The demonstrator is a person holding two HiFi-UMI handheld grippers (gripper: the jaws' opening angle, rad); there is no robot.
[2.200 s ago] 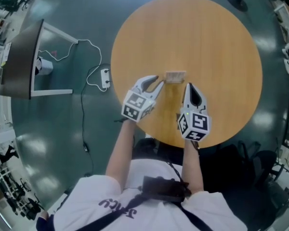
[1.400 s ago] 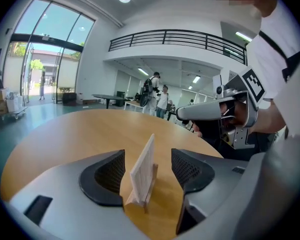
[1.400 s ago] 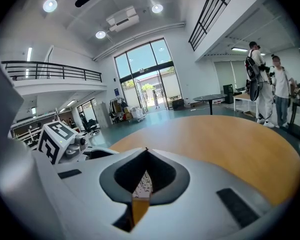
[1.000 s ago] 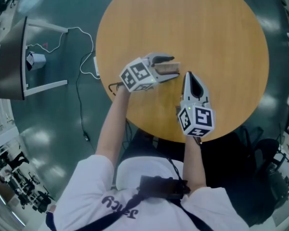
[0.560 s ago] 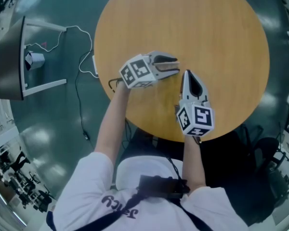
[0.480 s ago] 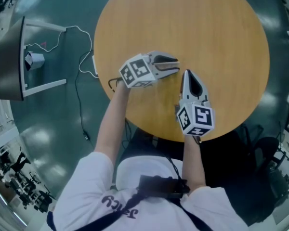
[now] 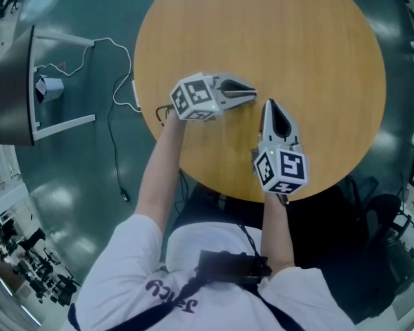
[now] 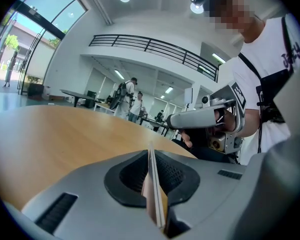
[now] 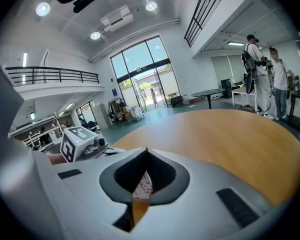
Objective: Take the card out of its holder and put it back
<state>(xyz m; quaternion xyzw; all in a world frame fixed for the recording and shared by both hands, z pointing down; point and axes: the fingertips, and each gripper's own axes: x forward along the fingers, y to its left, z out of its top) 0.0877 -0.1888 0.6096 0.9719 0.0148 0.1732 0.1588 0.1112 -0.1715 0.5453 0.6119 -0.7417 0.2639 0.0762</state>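
The left gripper (image 7: 248,94) is closing on a thin card holder (image 8: 154,201), edge-on, seemingly just above the tabletop (image 7: 297,40) toward its near edge. The right gripper (image 7: 268,106) sits beside it, jaws together.

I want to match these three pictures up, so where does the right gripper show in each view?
Head view: the right gripper is just below centre, jaws together, tips pointing up the picture, over the table.
Left gripper view: it lies sideways right of centre, tips pointing left.
Right gripper view: its own jaws fill the bottom of the picture.
Shared landmark: the round wooden table, seen behind the jaws in both gripper views.
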